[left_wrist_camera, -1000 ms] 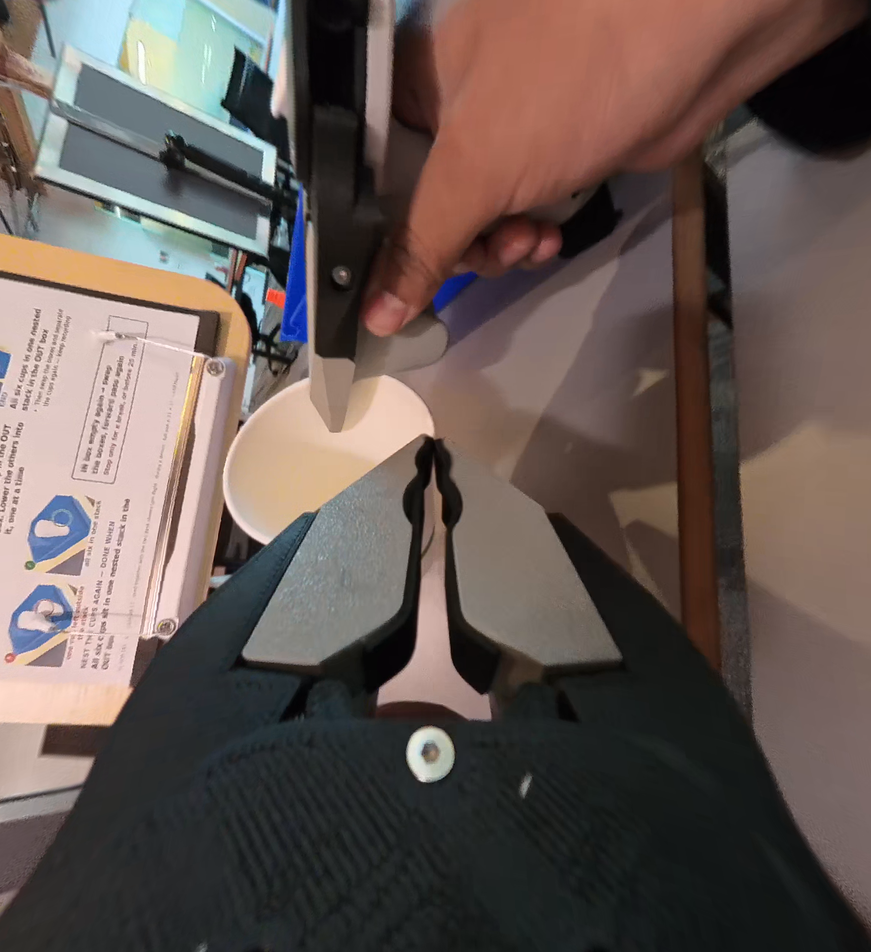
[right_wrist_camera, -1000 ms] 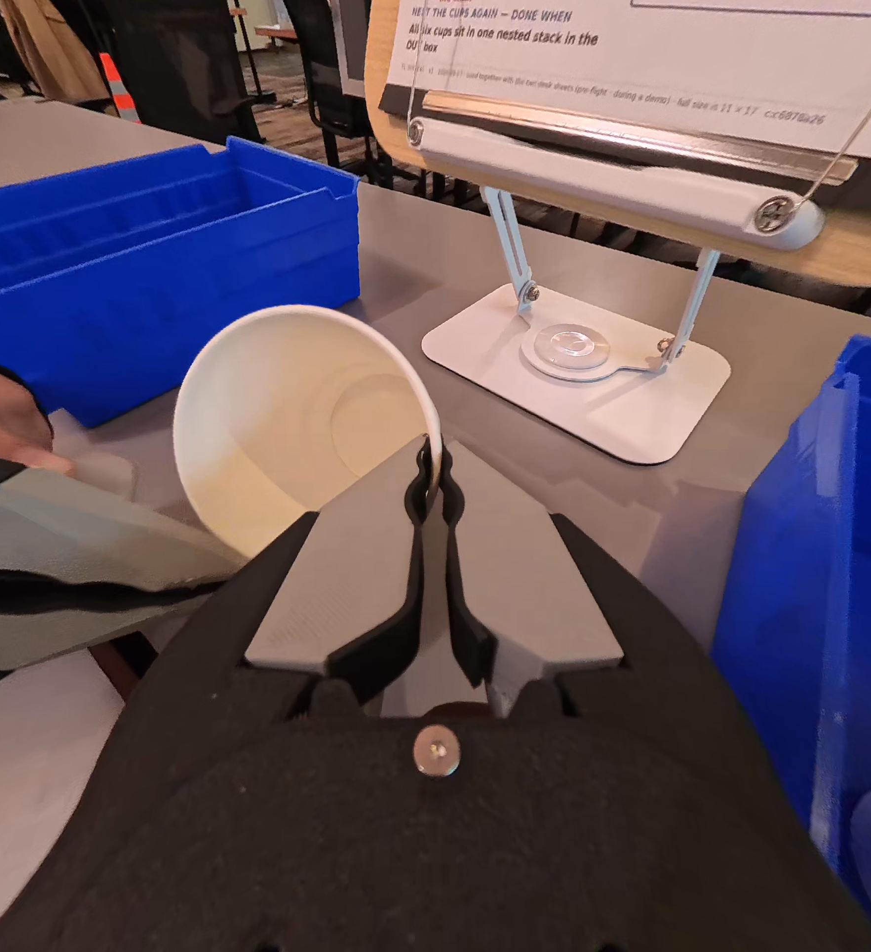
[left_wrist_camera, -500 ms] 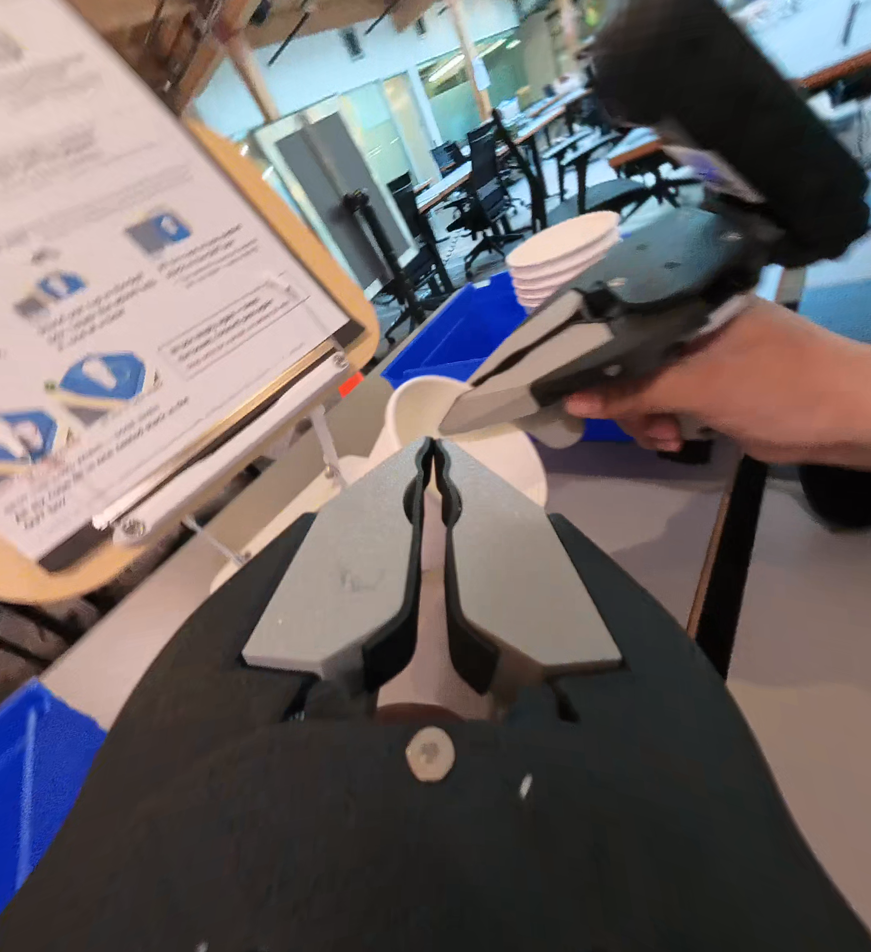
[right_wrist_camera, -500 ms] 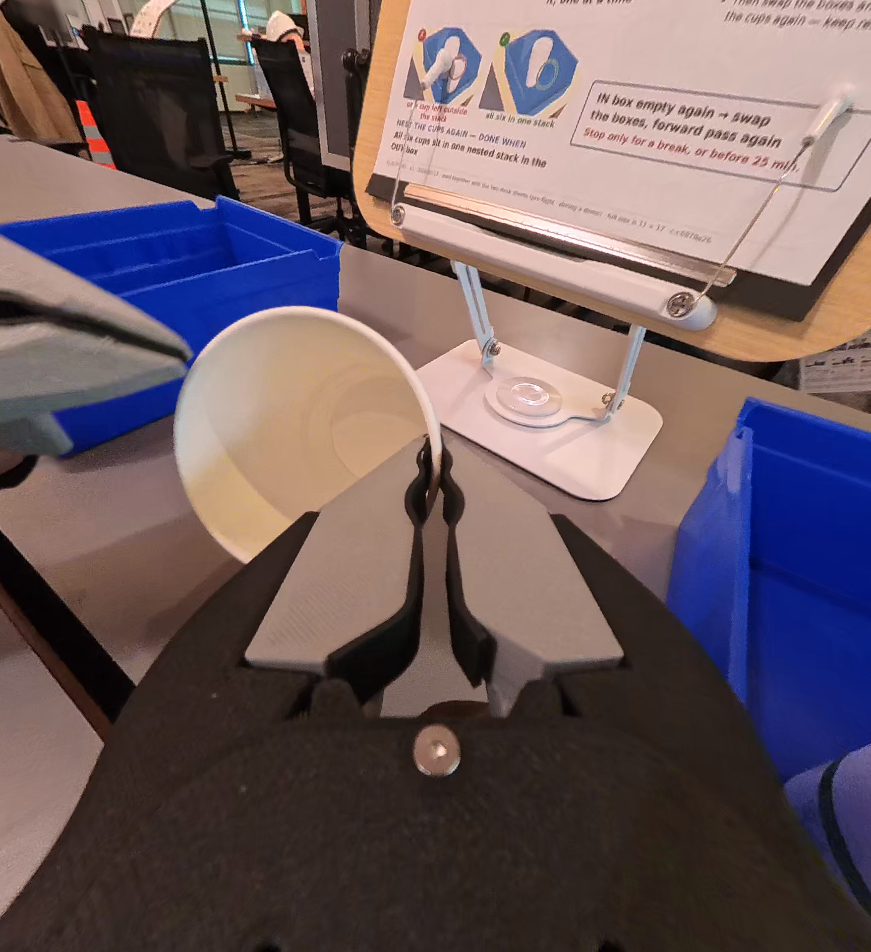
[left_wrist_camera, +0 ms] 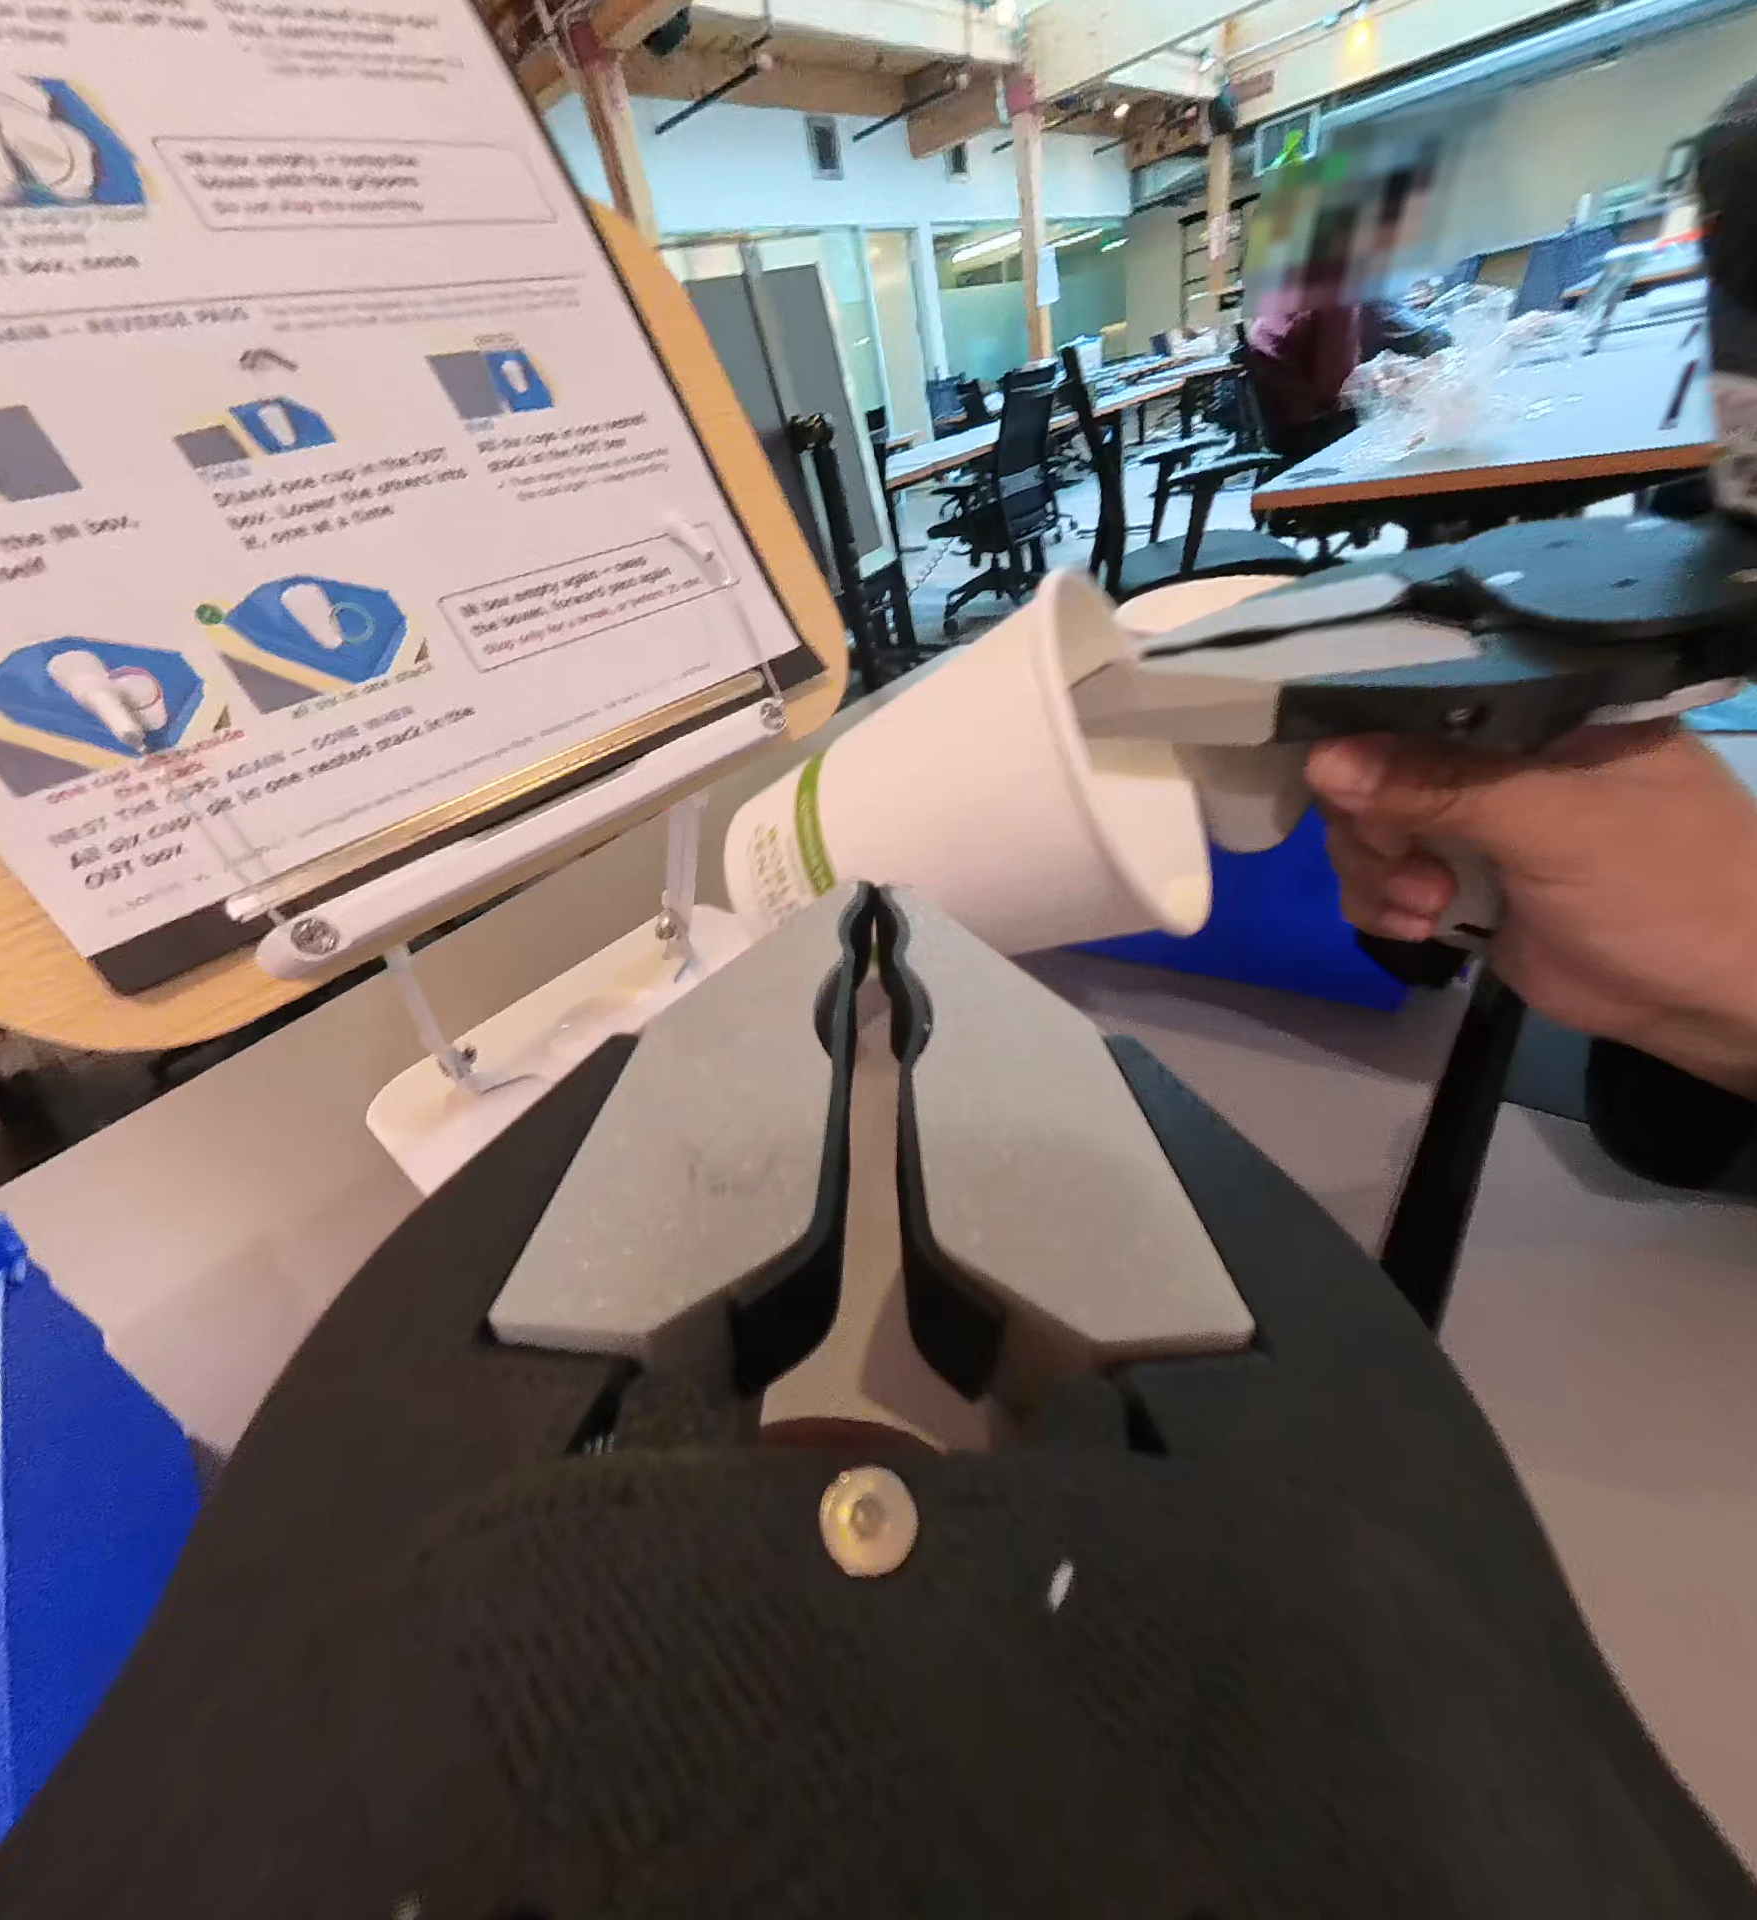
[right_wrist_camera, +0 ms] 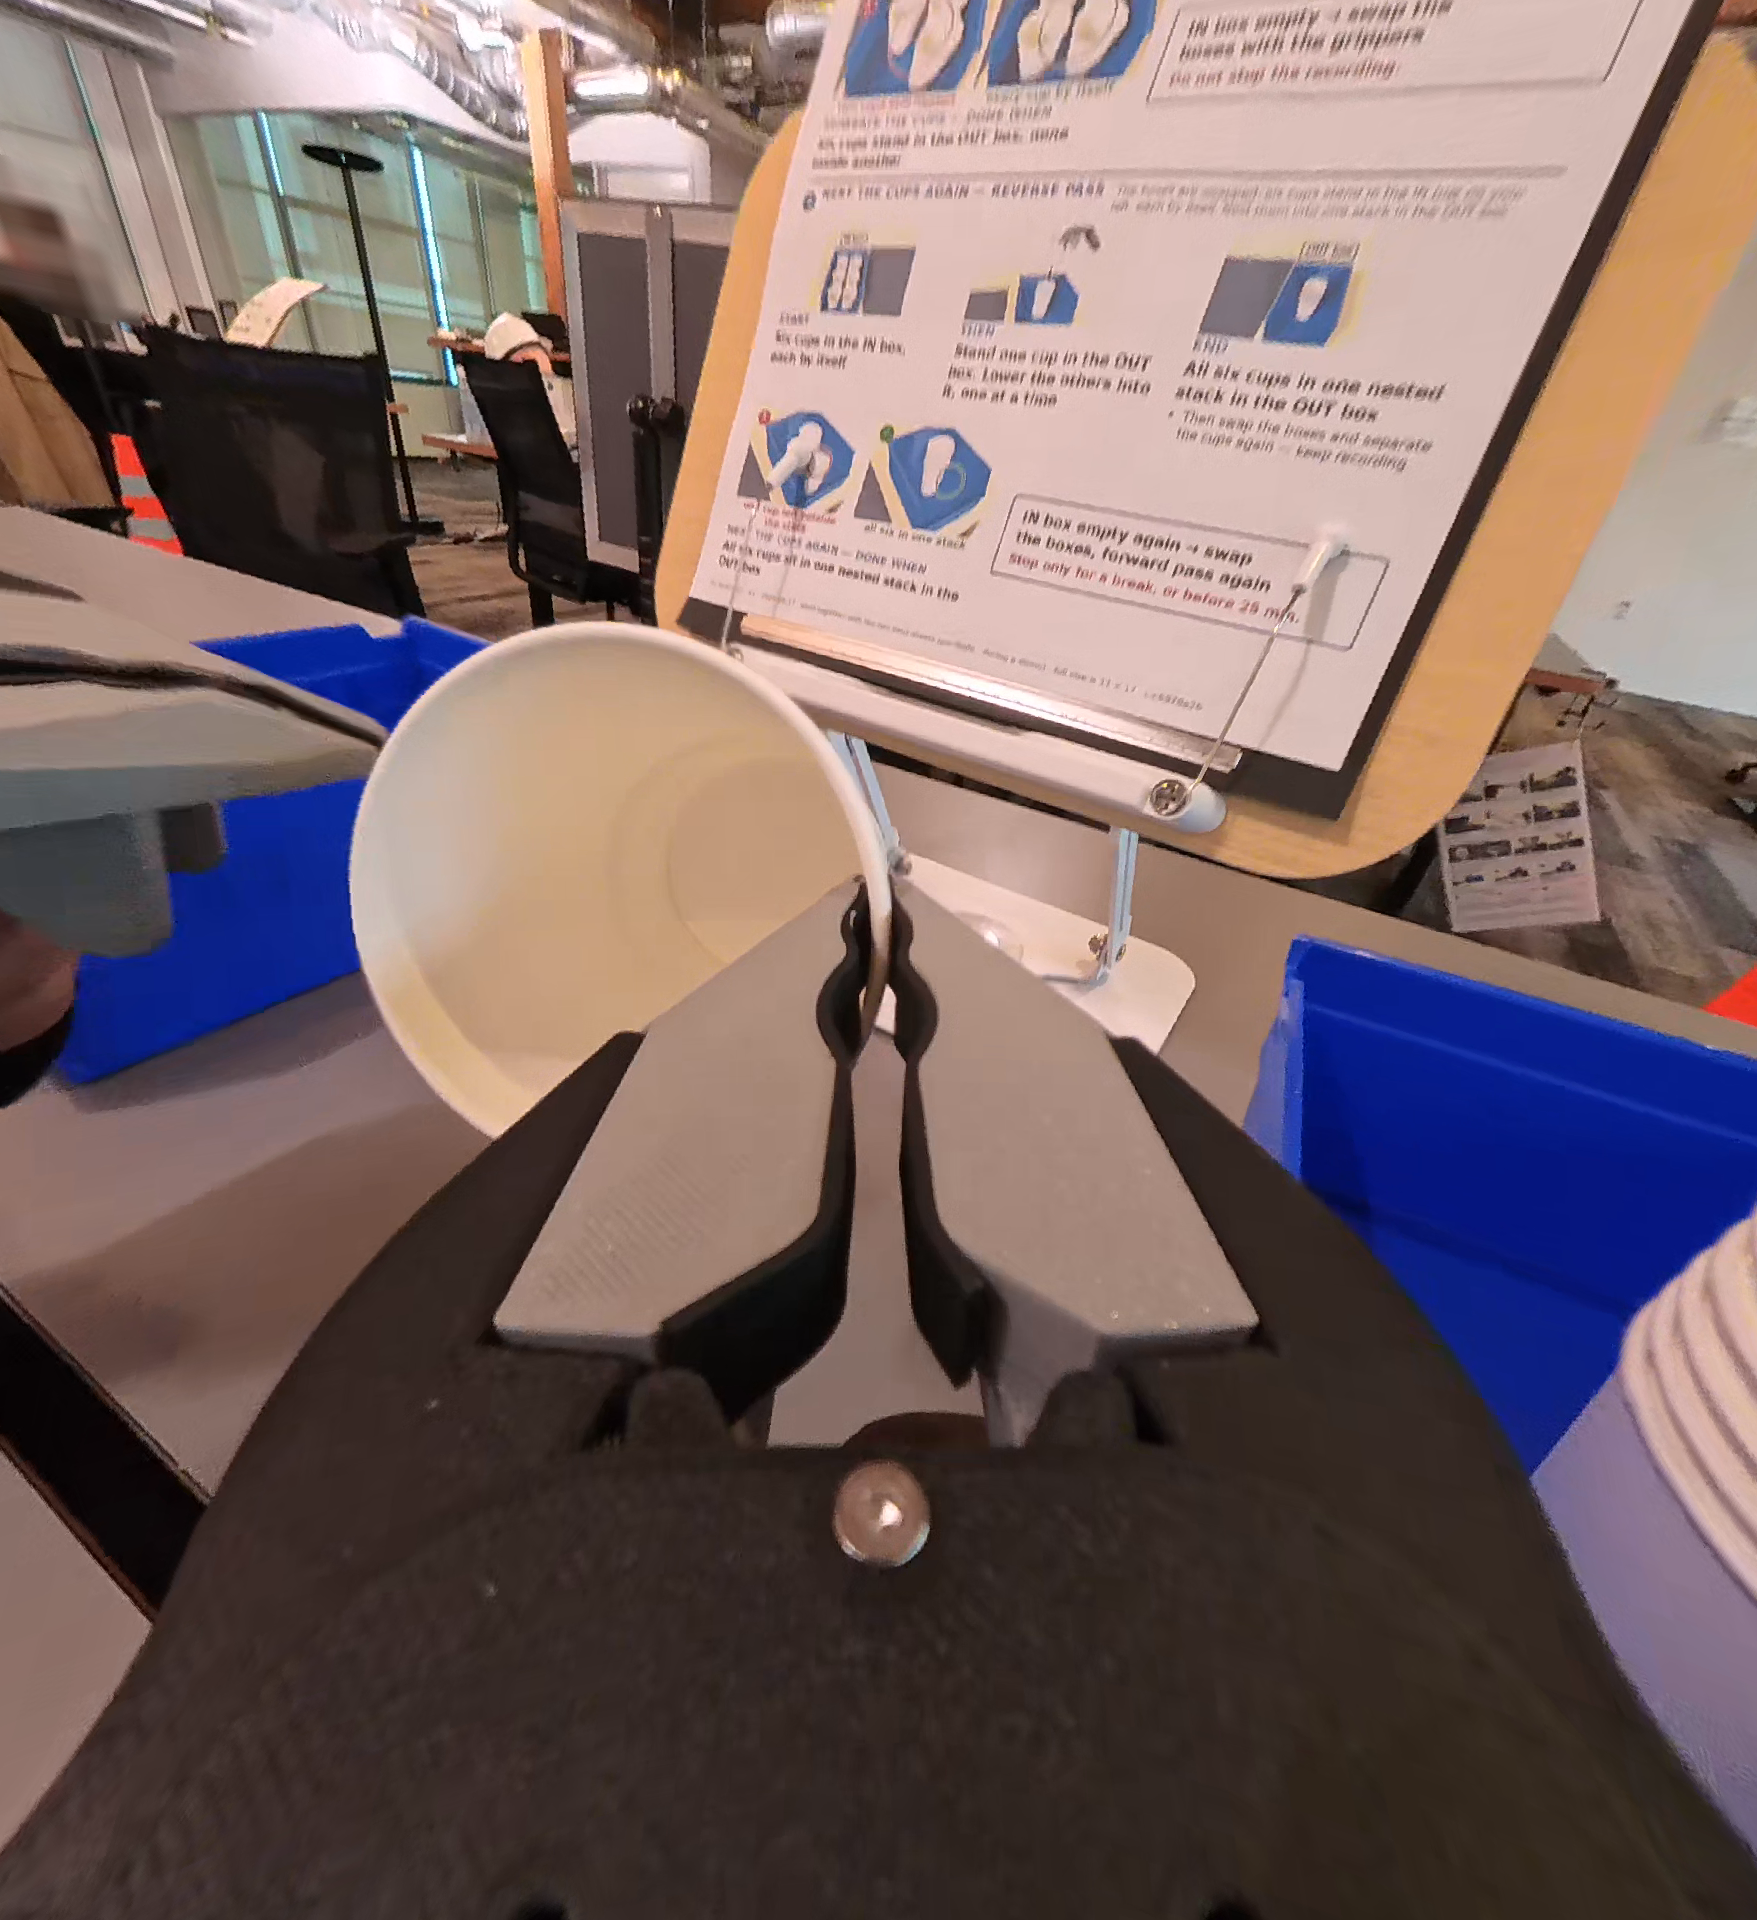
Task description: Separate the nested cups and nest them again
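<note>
Held tilted in front of the clipboard stand [right_wrist_camera: 1113, 966], the paper cup [right_wrist_camera: 583, 842] hangs from the right gripper [right_wrist_camera: 879, 935], pinched at its rim alone, so it may slip; the left gripper's [left_wrist_camera: 869, 914] fingers are pressed together, empty.

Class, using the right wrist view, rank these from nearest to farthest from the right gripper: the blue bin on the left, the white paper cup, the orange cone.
1. White paper cup: rim pinched by the right gripper.
2. Blue bin: left, behind the cup.
3. Orange cone: far left, on the floor beyond the table.
</note>
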### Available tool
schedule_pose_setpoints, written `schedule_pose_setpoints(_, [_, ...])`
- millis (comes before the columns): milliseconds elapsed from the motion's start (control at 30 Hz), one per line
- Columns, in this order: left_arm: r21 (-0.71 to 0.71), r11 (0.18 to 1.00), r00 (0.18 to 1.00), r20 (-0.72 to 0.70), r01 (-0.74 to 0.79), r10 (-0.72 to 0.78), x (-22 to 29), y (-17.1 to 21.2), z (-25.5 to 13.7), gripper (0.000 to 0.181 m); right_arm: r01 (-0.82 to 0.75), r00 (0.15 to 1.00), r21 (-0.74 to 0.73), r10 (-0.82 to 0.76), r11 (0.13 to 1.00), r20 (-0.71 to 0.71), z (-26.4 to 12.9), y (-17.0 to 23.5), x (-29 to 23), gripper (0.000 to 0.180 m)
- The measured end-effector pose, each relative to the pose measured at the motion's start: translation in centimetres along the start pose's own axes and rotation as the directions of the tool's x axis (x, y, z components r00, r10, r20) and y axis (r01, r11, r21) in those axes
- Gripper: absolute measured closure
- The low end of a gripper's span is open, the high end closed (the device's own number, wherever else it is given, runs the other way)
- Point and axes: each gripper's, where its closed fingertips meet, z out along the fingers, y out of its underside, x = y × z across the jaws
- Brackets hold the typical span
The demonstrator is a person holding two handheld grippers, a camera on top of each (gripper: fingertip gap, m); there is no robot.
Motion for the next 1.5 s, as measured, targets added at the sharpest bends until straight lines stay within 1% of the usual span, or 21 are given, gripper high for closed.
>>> schedule_pose_setpoints(33, [-0.016, 1.000, 1.000, 0.005, 0.018, -0.018, -0.3, 0.4, 0.1, 0.181, 0.002, 1.000, 0.014, -0.002, 1.000, 0.000, -0.2, -0.4, -0.1, 0.180])
schedule_pose_setpoints(167, [-0.091, 0.988, 0.992, 0.042, 0.123, -0.120, -1.7, 2.5, 0.5, 0.181, 0.036, 0.999, 0.054, -0.035, 0.998, -0.014, -1.2, -1.9, 0.1, 0.180])
schedule_pose_setpoints(267, [-0.127, 0.980, 0.988, 0.057, 0.152, -0.146, -2.4, 3.7, 0.7, 0.181, 0.058, 0.996, 0.101, -0.051, 0.993, -0.068, -2.5, -3.5, 1.6, 0.180])
schedule_pose_setpoints(400, [-0.196, 0.969, 0.988, 0.075, 0.148, -0.136, -2.9, 5.7, 1.1, 0.181, -0.041, 0.992, 0.166, 0.060, 0.985, -0.109, -5.4, -6.0, 5.8, 0.180])
schedule_pose_setpoints(500, [-0.238, 0.961, 0.990, 0.071, 0.137, -0.123, -2.8, 6.7, 1.4, 0.181, -0.045, 0.980, 0.161, 0.075, 0.986, -0.185, -8.0, -7.9, 10.5, 0.180])
schedule_pose_setpoints(567, [-0.253, 0.960, 0.992, 0.061, 0.122, -0.110, -2.5, 7.0, 1.5, 0.181, -0.074, 0.976, 0.067, 0.086, 0.995, -0.200, -9.0, -7.9, 13.5, 0.180])
schedule_pose_setpoints(633, [-0.256, 0.961, 0.994, 0.057, 0.104, -0.093, -2.3, 6.9, 1.5, 0.181, -0.122, 0.968, 0.023, 0.124, 0.992, -0.220, -10.1, -8.0, 16.5, 0.180])
schedule_pose_setpoints(700, [-0.259, 0.962, 0.996, 0.049, 0.086, -0.076, -2.0, 6.8, 1.6, 0.181, -0.177, 0.962, -0.059, 0.161, 0.982, -0.219, -10.9, -7.5, 18.7, 0.180])
schedule_pose_setpoints(767, [-0.256, 0.964, 0.997, 0.045, 0.068, -0.059, -1.8, 6.6, 1.5, 0.181, -0.213, 0.963, -0.169, 0.177, 0.962, -0.205, -11.2, -6.5, 19.8, 0.180])
schedule_pose_setpoints(833, [-0.251, 0.967, 0.998, 0.042, 0.052, -0.043, -1.6, 6.3, 1.5, 0.181, -0.215, 0.964, -0.262, 0.161, 0.941, -0.212, -11.5, -5.8, 20.8, 0.180])
schedule_pose_setpoints(933, [-0.248, 0.968, 0.999, 0.042, 0.031, -0.021, -1.5, 6.1, 1.4, 0.181, -0.222, 0.968, -0.363, 0.159, 0.905, -0.194, -11.6, -5.6, 21.2, 0.180])
schedule_pose_setpoints(1033, [-0.252, 0.967, 0.999, 0.042, 0.029, -0.019, -1.6, 6.3, 1.4, 0.181, -0.191, 0.977, -0.493, 0.117, 0.849, -0.178, -11.4, -4.8, 21.1, 0.180])
schedule_pose_setpoints(1133, [-0.255, 0.966, 0.999, 0.045, 0.037, -0.026, -1.8, 6.4, 1.4, 0.181, -0.162, 0.984, -0.631, 0.076, 0.759, -0.162, -10.8, -2.6, 21.0, 0.180])
schedule_pose_setpoints(1200, [-0.256, 0.966, 0.998, 0.048, 0.042, -0.031, -1.9, 6.5, 1.3, 0.181, -0.165, 0.986, -0.697, 0.098, 0.698, -0.135, -10.4, -1.1, 20.3, 0.180])
schedule_pose_setpoints(1233, [-0.256, 0.966, 0.998, 0.048, 0.045, -0.034, -2.0, 6.5, 1.3, 0.181, -0.171, 0.985, -0.720, 0.115, 0.672, -0.127, -10.3, -0.6, 20.0, 0.180])
schedule_pose_setpoints(1300, [-0.257, 0.965, 0.998, 0.048, 0.055, -0.044, -2.1, 6.5, 1.2, 0.181, -0.178, 0.984, -0.724, 0.107, 0.666, -0.144, -9.8, -0.4, 20.2, 0.163])
schedule_pose_setpoints(1333, [-0.254, 0.965, 0.998, 0.050, 0.060, -0.049, -2.1, 6.5, 1.2, 0.181, -0.175, 0.984, -0.715, 0.090, 0.676, -0.156, -9.6, -0.6, 20.5, 0.160])
schedule_pose_setpoints(1400, [-0.251, 0.965, 0.997, 0.051, 0.069, -0.058, -2.2, 6.5, 1.2, 0.181, -0.163, 0.984, -0.693, 0.066, 0.702, -0.165, -9.3, -1.1, 20.8, 0.163])
schedule_pose_setpoints(1500, [-0.251, 0.965, 0.997, 0.052, 0.072, -0.061, -2.3, 6.5, 1.1, 0.181, -0.154, 0.984, -0.664, 0.049, 0.732, -0.173, -9.1, -1.9, 20.9, 0.164])
